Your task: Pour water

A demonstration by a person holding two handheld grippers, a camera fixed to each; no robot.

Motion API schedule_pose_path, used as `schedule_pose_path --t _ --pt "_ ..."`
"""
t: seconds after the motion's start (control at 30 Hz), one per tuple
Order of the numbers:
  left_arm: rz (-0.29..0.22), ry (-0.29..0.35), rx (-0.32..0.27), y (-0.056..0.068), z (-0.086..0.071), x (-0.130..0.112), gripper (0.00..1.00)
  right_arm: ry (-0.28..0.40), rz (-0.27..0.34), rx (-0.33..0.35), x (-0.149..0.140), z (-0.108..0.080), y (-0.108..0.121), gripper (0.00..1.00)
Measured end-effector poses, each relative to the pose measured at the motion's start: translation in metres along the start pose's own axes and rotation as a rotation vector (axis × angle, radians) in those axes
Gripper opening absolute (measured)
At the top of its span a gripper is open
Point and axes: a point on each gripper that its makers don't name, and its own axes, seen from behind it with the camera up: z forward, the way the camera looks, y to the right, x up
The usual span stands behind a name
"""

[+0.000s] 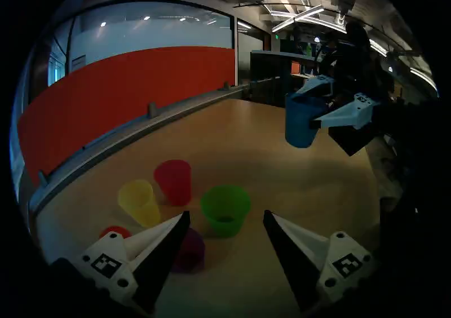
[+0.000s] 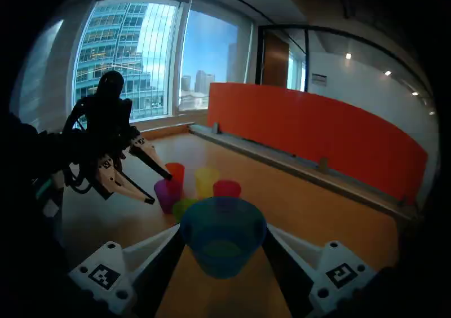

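Right gripper view has the right gripper (image 2: 223,226) clamped on the blue cup (image 2: 223,253), upright and lifted above the table (image 2: 315,205); the left gripper (image 1: 225,212) gapes empty near the green cup (image 1: 217,201). Pouring seems not yet begun: tipping remains

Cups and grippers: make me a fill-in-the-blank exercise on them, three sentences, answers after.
1. The held cup in the right gripper is ___ in colour.
2. The left gripper is ___, gripping nothing.
3. The green cup stands upright on the table, straight ahead of the ___ gripper.
Missing words: blue; open; left.
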Motion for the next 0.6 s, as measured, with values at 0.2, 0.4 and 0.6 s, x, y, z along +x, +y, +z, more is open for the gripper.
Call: schedule_pose_path --t 0.2,0.4,0.6 --pt "0.001 -0.023 0.007 -0.002 0.006 -0.005 0.97 0.032 0.008 -0.014 0.011 -0.008 0.004 0.91" --pt "-0.001 -0.047 0.007 -0.002 0.014 -0.008 0.97 0.048 0.006 -0.023 0.017 -0.014 0.007 0.91" --pt "-0.006 -0.077 0.005 0.0 0.026 -0.012 0.97 0.059 0.008 -0.027 0.02 -0.018 0.01 0.91"
